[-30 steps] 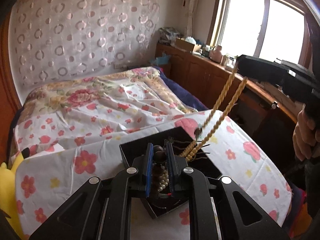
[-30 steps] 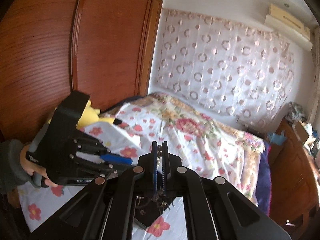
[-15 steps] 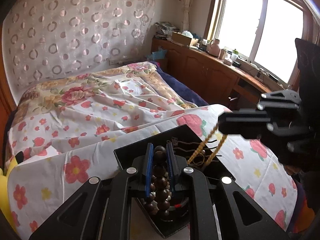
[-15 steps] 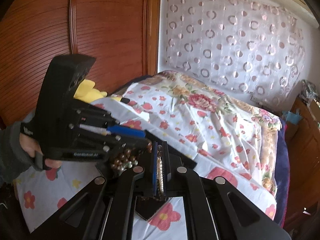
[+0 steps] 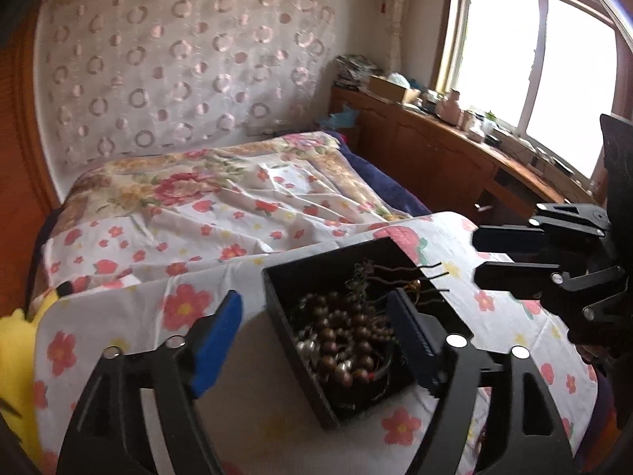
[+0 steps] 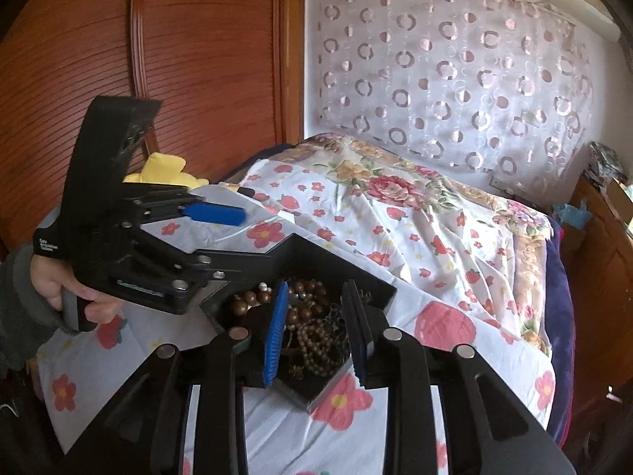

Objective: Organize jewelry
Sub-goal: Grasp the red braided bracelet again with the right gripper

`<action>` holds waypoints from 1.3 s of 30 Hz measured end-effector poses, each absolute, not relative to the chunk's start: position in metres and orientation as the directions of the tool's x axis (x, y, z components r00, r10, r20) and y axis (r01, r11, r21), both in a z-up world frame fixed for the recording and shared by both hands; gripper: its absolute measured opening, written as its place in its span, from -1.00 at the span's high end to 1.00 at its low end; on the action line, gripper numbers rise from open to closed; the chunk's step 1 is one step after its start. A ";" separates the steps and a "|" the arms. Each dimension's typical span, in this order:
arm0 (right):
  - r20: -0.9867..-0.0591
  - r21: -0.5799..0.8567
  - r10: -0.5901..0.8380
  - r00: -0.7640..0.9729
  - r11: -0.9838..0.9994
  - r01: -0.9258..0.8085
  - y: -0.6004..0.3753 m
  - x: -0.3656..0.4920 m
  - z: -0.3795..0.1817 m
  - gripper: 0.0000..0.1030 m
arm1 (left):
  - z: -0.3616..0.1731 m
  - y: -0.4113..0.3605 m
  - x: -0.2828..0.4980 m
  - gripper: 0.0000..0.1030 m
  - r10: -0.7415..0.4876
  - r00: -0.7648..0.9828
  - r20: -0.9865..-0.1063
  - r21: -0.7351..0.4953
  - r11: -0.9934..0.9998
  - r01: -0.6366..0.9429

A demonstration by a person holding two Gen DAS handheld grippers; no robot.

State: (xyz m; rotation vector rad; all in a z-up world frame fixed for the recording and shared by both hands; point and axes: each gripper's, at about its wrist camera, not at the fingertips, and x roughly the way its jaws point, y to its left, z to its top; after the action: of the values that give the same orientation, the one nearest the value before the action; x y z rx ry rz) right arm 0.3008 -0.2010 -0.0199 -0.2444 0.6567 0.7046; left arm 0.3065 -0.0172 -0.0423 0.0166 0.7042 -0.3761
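A black open box (image 5: 300,340) sits on the flowered bedsheet and holds a pile of jewelry: large dark wooden beads (image 5: 340,336), small pearls and thin dark strands. My left gripper (image 5: 316,312) is open and empty, its jaws standing wide across the box's near left side. My right gripper (image 6: 316,316) is open and empty just above the box (image 6: 379,289), over a strand of small brown beads (image 6: 316,348). In the left wrist view the right gripper (image 5: 478,255) shows at the right, open. In the right wrist view the left gripper (image 6: 221,233) shows at the left, open.
The bed (image 5: 221,206) stretches back to a wall with a ring-patterned curtain (image 5: 178,67). A yellow plush toy (image 5: 16,344) lies at the bed's left edge. Wooden cabinets (image 5: 443,162) with clutter run under the window on the right. A wooden wardrobe (image 6: 166,59) stands on the left.
Both grippers opened. The left let go of the dark bead strand and the right let go of the tan bead strand. Both strands now lie in the box.
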 end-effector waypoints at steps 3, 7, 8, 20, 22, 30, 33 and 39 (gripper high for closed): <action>-0.642 0.023 0.503 0.579 0.767 -0.641 -0.213 0.279 -0.028 0.39 | -0.041 -0.006 0.284 -0.73 -0.281 0.731 -0.622 -0.100 0.954 0.282; -0.684 0.045 0.472 0.556 0.789 -0.613 -0.223 0.252 -0.050 0.39 | -0.045 0.006 0.251 -0.84 -0.245 0.755 -0.608 -0.113 0.968 0.224; -0.698 0.047 0.462 0.548 0.792 -0.609 -0.225 0.244 -0.058 0.39 | -0.046 0.009 0.241 -0.84 -0.242 0.759 -0.605 -0.122 0.970 0.211; -0.790 0.046 0.366 0.493 0.836 -0.547 -0.233 0.195 -0.115 0.40 | -0.067 0.018 0.158 -0.86 -0.208 0.767 -0.607 -0.135 0.978 0.158; -0.799 0.041 0.356 0.485 0.837 -0.546 -0.232 0.194 -0.119 0.40 | -0.070 0.018 0.147 -0.86 -0.188 0.769 -0.610 -0.115 0.982 0.150; -0.812 0.014 0.319 0.488 0.847 -0.531 -0.231 0.189 -0.127 0.70 | -0.080 0.016 0.128 -0.86 -0.169 0.766 -0.621 -0.094 0.986 0.141; -0.812 0.003 0.311 0.495 0.849 -0.528 -0.231 0.190 -0.127 0.93 | -0.080 0.013 0.128 -0.86 -0.171 0.766 -0.619 -0.088 0.985 0.148; -0.772 0.004 0.343 0.535 0.844 -0.537 -0.232 0.186 -0.114 0.94 | -0.077 0.009 0.131 -0.86 -0.173 0.771 -0.613 -0.084 0.984 0.154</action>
State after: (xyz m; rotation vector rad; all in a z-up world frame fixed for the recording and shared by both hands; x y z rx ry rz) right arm 0.1856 -0.2316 -0.1138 -0.2463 0.8586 0.5303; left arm 0.1310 0.0091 -0.0768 -0.0295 0.6674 -0.1775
